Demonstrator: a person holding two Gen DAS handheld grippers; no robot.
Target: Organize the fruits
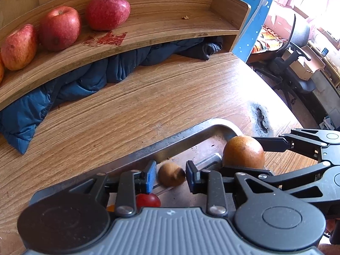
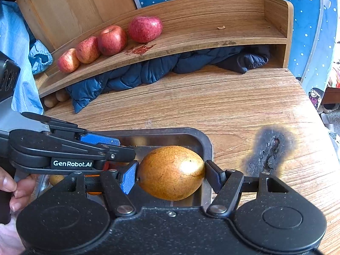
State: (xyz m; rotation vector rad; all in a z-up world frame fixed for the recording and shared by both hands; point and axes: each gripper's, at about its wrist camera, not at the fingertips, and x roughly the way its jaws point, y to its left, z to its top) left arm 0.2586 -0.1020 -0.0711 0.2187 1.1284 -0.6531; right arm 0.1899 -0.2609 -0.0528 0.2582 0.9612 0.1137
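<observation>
— What did the right gripper hold?
— Its jaws were clamped on a golden pear above the metal tray.
— And the left gripper?
— Jaws parted, low over a small brown fruit in the tray, not gripping. Four apples lined the wooden shelf.

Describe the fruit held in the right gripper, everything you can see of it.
The pear-like fruit is egg-shaped, golden yellow shading to russet brown, finely speckled, with a bright glare patch and a few dark marks. It looks whole and firm. It lies sideways, long axis across the right gripper, whose blue pad presses one end and black finger the other. It sits over the right corner of the metal tray; whether it touches the tray cannot be told.
</observation>
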